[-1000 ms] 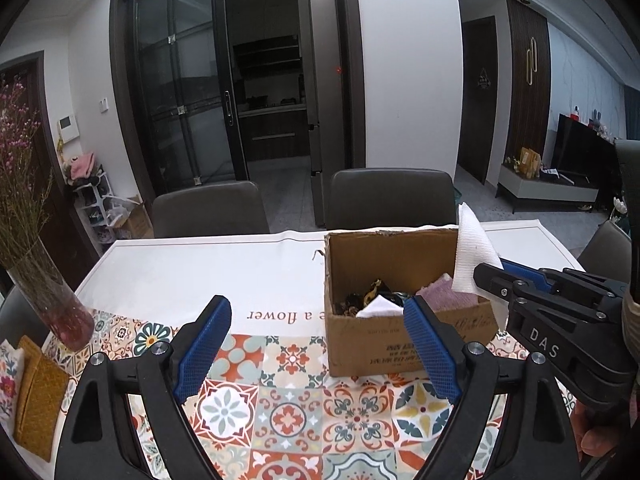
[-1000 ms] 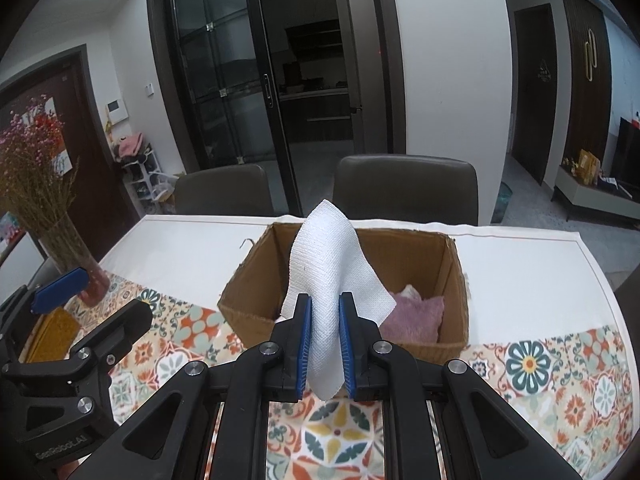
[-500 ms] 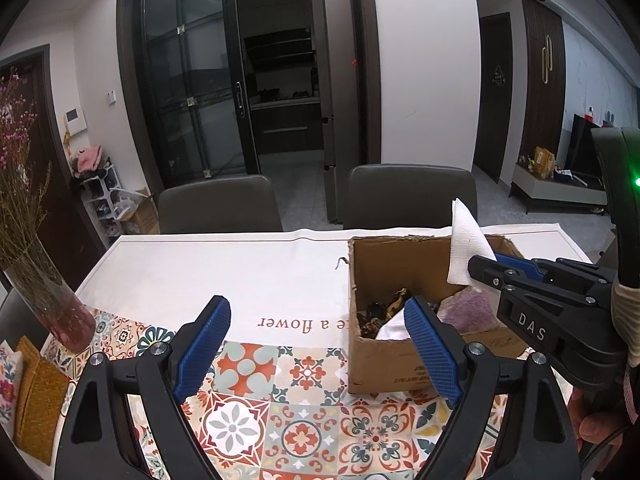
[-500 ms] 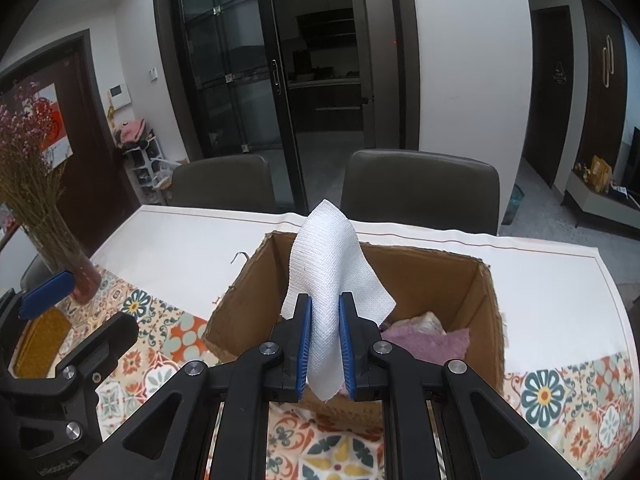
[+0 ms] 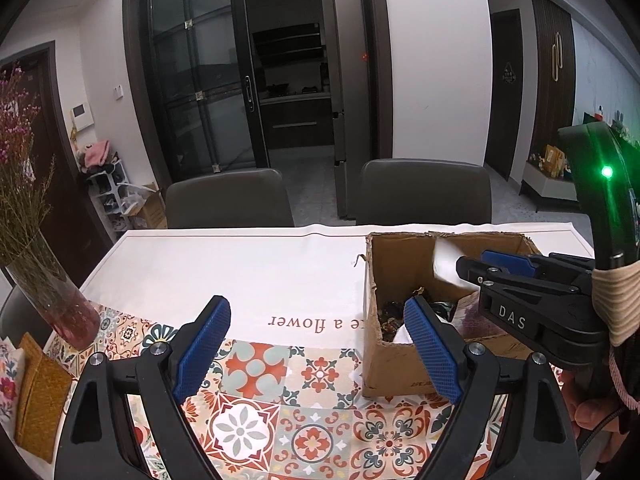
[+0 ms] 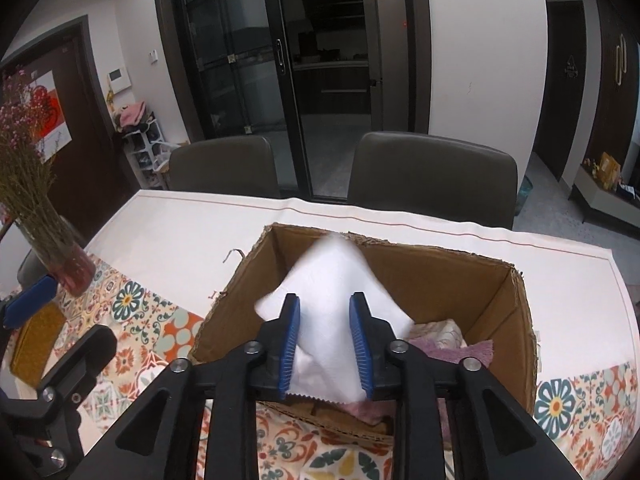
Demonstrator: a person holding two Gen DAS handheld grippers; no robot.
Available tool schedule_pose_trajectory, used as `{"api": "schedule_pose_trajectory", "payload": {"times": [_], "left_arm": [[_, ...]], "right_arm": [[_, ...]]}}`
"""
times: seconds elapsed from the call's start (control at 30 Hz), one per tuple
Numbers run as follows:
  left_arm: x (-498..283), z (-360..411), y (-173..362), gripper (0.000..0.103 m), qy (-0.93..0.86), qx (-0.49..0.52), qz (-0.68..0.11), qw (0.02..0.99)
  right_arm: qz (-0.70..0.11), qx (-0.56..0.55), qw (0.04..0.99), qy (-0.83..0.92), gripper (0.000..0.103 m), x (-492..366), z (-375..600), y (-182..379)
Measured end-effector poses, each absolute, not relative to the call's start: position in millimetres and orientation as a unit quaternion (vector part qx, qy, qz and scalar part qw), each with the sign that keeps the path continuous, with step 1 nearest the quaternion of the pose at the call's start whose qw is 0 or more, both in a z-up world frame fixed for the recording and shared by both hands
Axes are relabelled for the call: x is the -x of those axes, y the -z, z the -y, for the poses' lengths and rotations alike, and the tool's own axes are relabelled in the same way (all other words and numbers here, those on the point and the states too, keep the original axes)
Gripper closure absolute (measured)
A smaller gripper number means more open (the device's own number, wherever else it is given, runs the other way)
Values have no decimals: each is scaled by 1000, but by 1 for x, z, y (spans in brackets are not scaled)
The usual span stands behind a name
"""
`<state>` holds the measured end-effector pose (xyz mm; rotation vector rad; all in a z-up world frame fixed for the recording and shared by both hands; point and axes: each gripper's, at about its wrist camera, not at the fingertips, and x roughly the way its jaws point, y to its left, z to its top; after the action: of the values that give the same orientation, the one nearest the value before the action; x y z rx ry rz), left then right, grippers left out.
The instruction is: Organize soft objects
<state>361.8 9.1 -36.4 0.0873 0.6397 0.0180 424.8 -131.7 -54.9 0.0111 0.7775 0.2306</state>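
An open cardboard box [image 6: 436, 280] stands on the table; it also shows in the left wrist view [image 5: 372, 280]. My right gripper [image 6: 325, 304] is over the box with its jaws parted. A white cloth [image 6: 332, 276], blurred, lies between the jaws and drops into the box; it shows in the left wrist view [image 5: 444, 260]. A purple cloth [image 6: 464, 354] and dark items [image 5: 400, 312] lie inside the box. My left gripper [image 5: 316, 320] is open and empty, left of the box, above the patterned tablecloth.
A glass vase of dried flowers [image 5: 52, 300] stands at the table's left edge. A yellow woven pad [image 5: 36, 396] lies by the near left corner. Two grey chairs [image 5: 228, 200] stand at the far side. The tablecloth [image 5: 240, 264] is white farther back.
My right gripper has moved over the box and its jaws have opened, letting the white cloth go. The left gripper has shifted a little left of the box.
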Motion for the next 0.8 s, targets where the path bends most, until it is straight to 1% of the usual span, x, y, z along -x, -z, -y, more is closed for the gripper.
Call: {"api": "schedule_pose_trajectory", "payload": {"times": [0.37, 0.8], "left_arm": [[-353, -9, 32, 14, -3, -44, -307, 951], [-319, -10, 9, 14, 24, -34, -283, 958]], "right_arm": [[-375, -7, 922, -98, 75, -409, 138, 48], [-332, -23, 942, -55, 75, -338, 153, 10]]}}
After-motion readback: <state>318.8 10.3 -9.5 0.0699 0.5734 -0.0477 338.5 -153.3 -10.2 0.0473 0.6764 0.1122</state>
